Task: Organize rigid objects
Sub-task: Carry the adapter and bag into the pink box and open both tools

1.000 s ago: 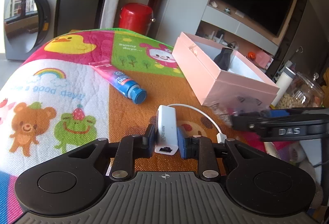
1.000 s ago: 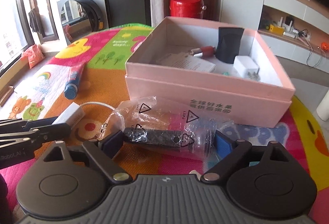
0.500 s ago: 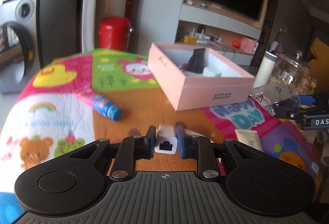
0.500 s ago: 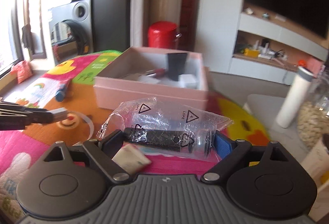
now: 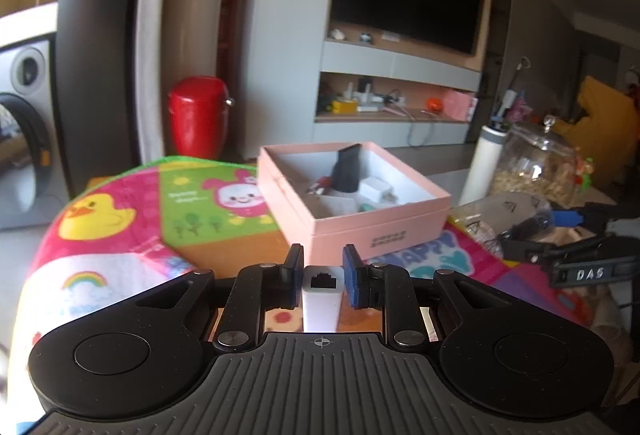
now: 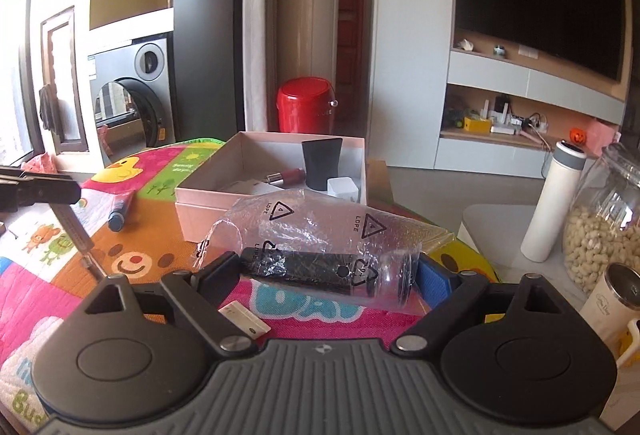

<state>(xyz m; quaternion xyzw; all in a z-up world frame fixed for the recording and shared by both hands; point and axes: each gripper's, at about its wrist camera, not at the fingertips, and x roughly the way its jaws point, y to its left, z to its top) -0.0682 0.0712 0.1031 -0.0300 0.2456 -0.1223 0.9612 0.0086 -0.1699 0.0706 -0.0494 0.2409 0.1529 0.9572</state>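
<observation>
Box (image 5: 362, 223) already holds several items; left claw (image 5: 322, 275) clamps the adapter (image 5: 322, 297), right claw (image 6: 326, 273) grips the bagged black stick (image 6: 304, 269), both lifted near it; tube (image 6: 119, 213) waits on the surface.

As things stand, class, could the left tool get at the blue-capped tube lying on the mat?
Probably not yet: the left tool is already shut on a white adapter, so it has no free grip, though nothing lies around the tube.

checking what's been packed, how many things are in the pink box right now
4 that show in the pink box: a black cone-shaped piece at the back, a white charger beside it, a red tube, and white paper on the floor. More may be hidden behind the near wall.
</observation>
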